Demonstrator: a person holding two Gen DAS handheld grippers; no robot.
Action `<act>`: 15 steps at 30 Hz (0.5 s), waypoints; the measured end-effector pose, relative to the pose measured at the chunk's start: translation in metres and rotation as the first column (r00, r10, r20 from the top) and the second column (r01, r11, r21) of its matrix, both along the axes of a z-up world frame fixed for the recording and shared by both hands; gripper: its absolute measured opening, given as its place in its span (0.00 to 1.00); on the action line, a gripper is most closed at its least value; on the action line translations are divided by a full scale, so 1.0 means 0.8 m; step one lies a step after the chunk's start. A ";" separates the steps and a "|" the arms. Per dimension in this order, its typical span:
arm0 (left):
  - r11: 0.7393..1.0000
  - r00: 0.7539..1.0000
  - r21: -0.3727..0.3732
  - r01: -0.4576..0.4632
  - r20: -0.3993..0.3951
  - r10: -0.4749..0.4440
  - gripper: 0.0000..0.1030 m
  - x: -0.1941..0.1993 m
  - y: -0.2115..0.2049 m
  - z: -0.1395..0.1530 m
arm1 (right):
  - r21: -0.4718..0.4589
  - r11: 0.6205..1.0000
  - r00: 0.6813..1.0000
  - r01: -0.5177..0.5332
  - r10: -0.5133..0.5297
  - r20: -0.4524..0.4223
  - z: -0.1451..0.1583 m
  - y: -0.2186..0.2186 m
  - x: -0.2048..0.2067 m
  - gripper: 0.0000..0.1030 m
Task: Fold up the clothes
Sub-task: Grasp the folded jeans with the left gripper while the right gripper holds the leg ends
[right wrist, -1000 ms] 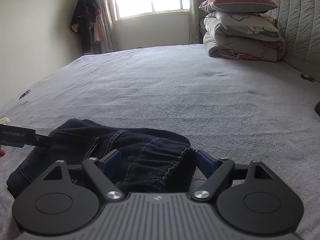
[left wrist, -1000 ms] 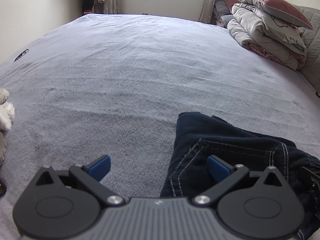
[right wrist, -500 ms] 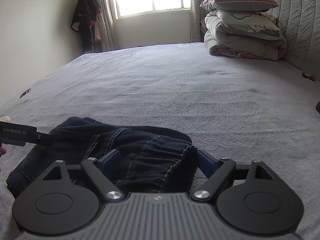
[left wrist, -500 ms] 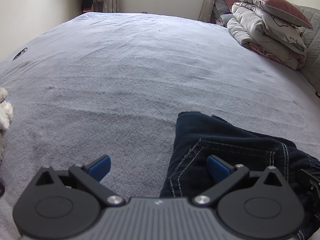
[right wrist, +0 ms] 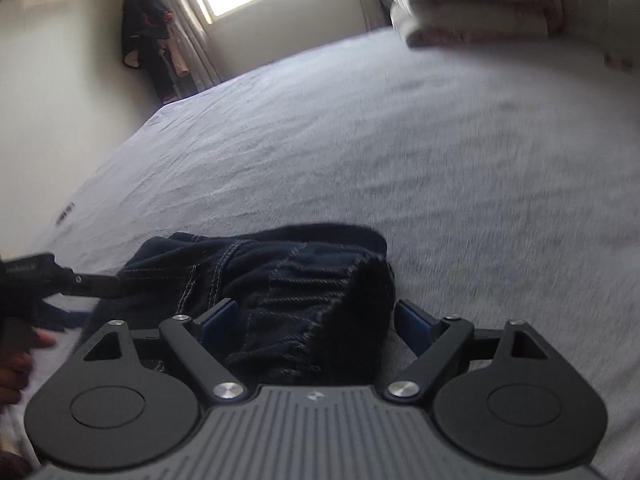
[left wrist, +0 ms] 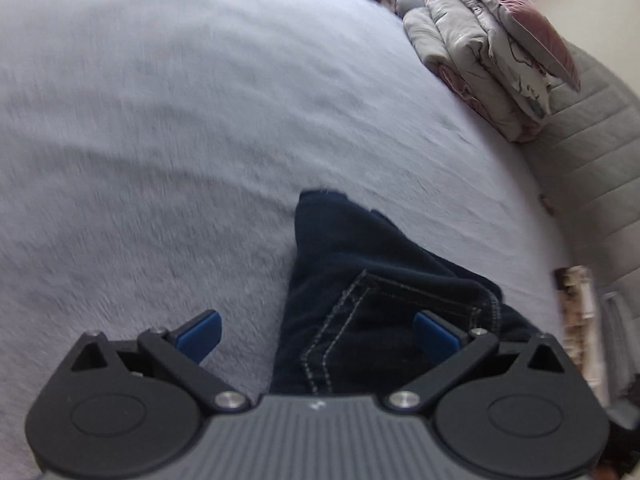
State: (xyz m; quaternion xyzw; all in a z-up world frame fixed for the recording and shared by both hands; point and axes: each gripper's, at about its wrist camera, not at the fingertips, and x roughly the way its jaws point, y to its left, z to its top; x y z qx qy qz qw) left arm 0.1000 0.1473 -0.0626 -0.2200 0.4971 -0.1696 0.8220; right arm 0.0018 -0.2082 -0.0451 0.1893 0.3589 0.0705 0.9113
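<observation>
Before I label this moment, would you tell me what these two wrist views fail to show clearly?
- Left wrist view: the near end of the dark jeans is hidden behind the left gripper.
- Right wrist view: the right gripper covers the jeans' near edge; contact with its pads is unclear.
- Right wrist view: the folded bedding is blurred and cut off at the top.

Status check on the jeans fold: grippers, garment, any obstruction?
Left gripper open, right gripper open, both straddling the dark jeans. Jeans bunched on grey bedspread. Nothing in the way.
</observation>
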 end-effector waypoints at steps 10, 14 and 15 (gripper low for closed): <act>0.958 0.989 -0.287 0.031 -0.130 -0.071 0.99 0.000 0.020 -0.045 | 0.433 0.896 0.977 0.101 -0.008 -0.212 -0.045 -0.046 0.018 0.85; 0.920 0.980 -0.387 0.061 -0.150 -0.128 0.99 -0.001 0.010 -0.061 | 0.412 0.908 0.981 0.074 0.008 -0.194 -0.046 -0.031 0.019 0.86; 0.915 0.980 -0.398 0.060 -0.151 -0.130 0.99 -0.001 0.009 -0.064 | 0.412 0.908 0.982 0.074 0.007 -0.191 -0.047 -0.028 0.019 0.85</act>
